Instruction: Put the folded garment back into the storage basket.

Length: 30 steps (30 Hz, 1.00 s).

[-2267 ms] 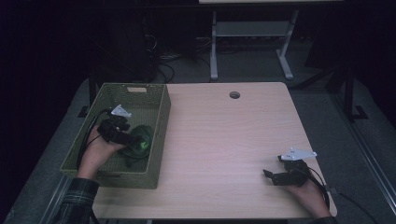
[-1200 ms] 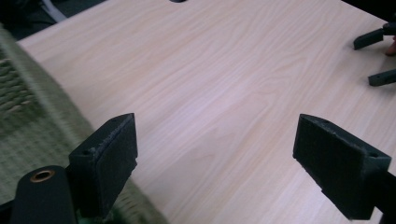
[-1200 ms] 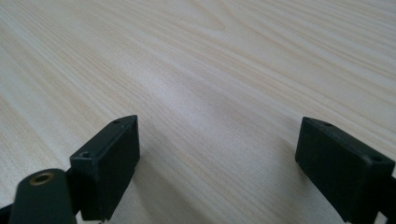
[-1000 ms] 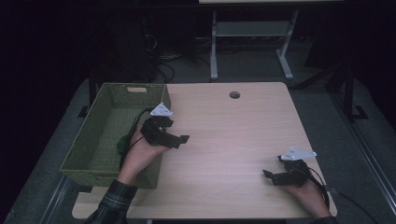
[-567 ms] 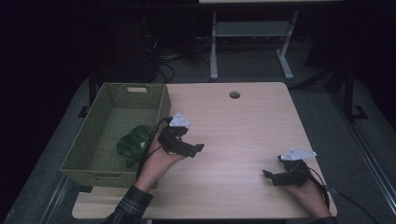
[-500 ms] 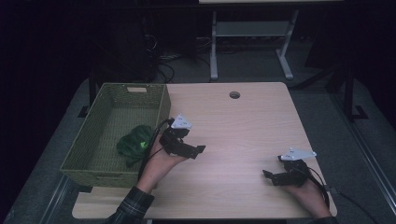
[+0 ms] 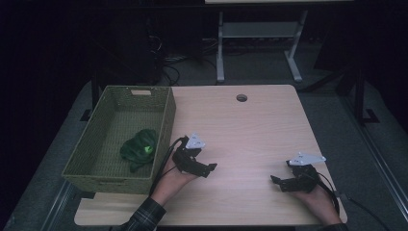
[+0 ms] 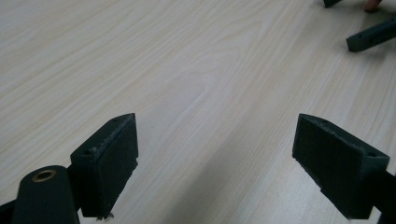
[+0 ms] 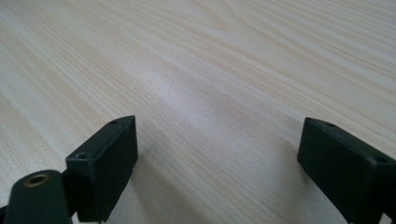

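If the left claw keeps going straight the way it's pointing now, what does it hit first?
Probably the right claw: the left claw points across bare table toward it, with nothing between. Depth is hard to judge.

Before you lies a table (image 7: 250, 139) with a pale wood-grain top, its grain running in long, fine streaks, as you see close up in both gripper views. Near the far edge of the top, about midway across, you find a small round hole (image 7: 241, 97), dark inside. Beyond the table you see a white metal frame (image 7: 260, 36): two uprights joined by a crossbar, each standing on a foot on the floor. To the left of that frame, dark cables (image 7: 168, 62) lie in loose loops. The grey floor (image 7: 332, 115) surrounds the table. At your far right a black post (image 7: 360, 82) rises from a flat foot.
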Available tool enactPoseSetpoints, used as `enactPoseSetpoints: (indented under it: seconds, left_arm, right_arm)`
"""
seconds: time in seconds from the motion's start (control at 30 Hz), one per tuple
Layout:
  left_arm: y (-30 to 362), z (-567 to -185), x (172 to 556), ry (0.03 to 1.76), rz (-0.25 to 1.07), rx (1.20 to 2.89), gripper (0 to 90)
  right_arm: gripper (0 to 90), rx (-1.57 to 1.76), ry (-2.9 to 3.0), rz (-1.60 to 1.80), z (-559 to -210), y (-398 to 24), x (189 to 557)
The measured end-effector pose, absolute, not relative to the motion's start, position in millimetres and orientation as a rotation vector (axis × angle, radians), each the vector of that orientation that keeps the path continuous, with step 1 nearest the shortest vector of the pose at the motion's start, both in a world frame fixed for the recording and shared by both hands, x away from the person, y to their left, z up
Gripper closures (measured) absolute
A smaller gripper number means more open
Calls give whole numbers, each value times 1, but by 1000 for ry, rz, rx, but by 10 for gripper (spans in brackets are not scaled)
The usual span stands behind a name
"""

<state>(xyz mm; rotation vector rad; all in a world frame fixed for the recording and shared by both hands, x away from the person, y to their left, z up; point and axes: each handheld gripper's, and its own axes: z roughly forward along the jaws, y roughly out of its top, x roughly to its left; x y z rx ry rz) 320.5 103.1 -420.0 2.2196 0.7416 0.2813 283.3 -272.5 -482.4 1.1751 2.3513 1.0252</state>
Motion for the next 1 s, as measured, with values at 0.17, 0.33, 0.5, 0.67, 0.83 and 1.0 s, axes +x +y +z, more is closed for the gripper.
enactPoseSetpoints:
  seconds: [0.17, 0.33, 0.5, 0.67, 0.83, 1.0]
  left_arm:
    - [103, -439, 316, 731, 293, 2235, 137]
    - [106, -456, 317, 761, 310, 2239, 132]
    - [106, -467, 319, 772, 319, 2260, 131]
    - [107, -478, 319, 755, 326, 2247, 128]
    - [107, -478, 318, 749, 323, 2245, 128]
    - [107, -478, 318, 750, 322, 2245, 128]
  right_arm:
    - [118, 1174, 2352, 1024, -482, -273, 283]
    - [118, 1175, 2352, 1025, -482, -272, 283]
    - [118, 1175, 2351, 1025, -482, -272, 283]
    - [117, 1174, 2353, 1025, -482, -272, 283]
    - [116, 1175, 2353, 1024, -482, -272, 283]
    - [116, 1174, 2353, 1025, -482, -272, 283]
